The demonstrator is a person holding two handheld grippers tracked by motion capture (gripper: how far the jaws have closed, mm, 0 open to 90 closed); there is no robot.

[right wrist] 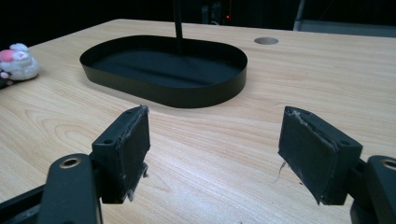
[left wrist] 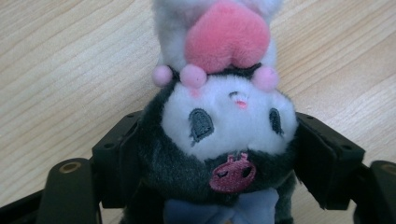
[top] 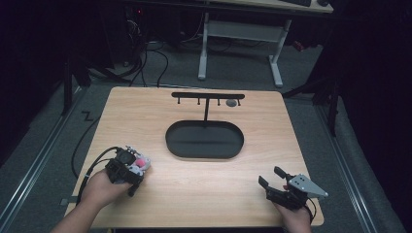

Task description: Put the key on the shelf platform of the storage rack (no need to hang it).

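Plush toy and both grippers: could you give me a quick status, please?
Left gripper shut on plush toy, low over table. Right gripper open, empty. Black tray centre, nothing between.

A light wooden table (top: 145,114) stands on grey carpet (top: 316,145), its top showing a round cable hole (top: 231,103) near the far edge. Behind it a white-framed desk (top: 240,34) rests on two white legs with flat feet. Black cables (top: 145,60) lie tangled on the floor at the far left, and one cable (top: 80,141) curves along the table's left side. Metal rails (top: 34,162) run along the floor on both sides.
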